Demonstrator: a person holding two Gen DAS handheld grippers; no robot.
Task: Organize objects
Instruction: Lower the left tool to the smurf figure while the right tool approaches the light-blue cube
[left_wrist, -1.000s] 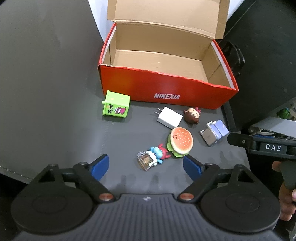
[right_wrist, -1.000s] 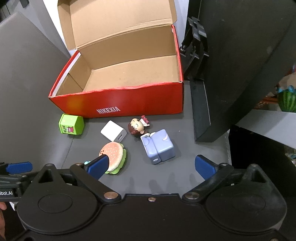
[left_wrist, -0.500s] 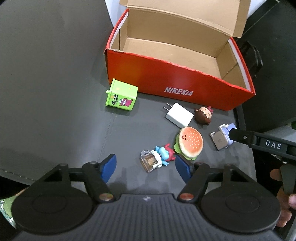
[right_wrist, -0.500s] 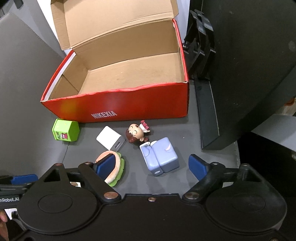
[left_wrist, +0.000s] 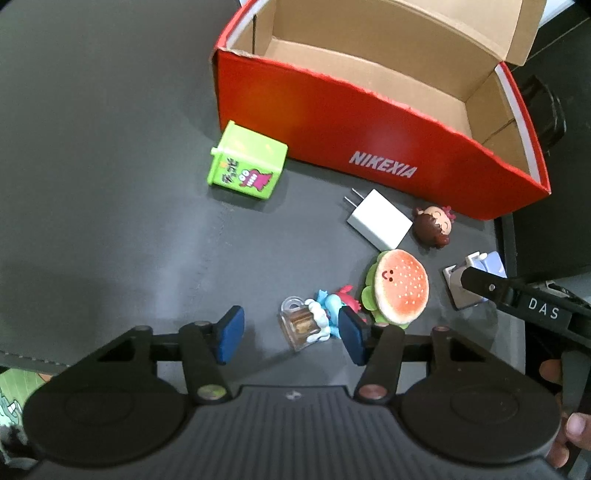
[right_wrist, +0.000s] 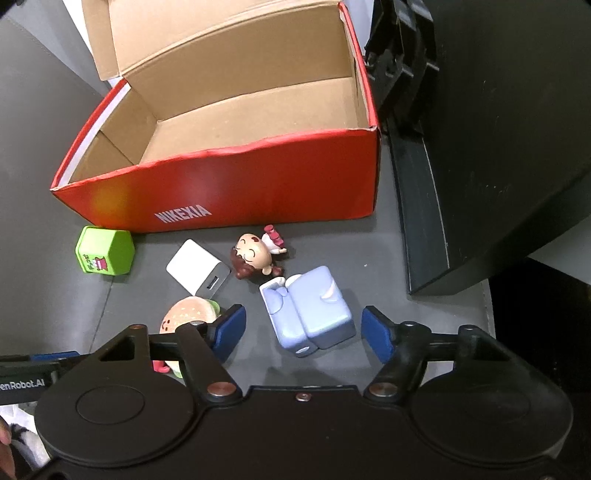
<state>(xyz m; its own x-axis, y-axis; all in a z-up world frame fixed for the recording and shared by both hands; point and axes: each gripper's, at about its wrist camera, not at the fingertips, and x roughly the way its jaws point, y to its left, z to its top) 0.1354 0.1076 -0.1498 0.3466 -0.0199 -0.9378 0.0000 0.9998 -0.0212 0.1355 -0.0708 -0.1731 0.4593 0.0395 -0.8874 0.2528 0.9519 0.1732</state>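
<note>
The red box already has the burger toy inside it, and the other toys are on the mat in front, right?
Not quite. The red box is empty; the burger lies on the mat in front with the other toys. Both wrist views show it.

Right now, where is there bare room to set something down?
Inside the red box, whose cardboard floor is bare, and on the dark mat left of the green cube. It is crowded in front of the box: charger, doll, burger, blue toy.

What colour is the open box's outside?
Red, with white lettering; clearest in the right wrist view.
</note>
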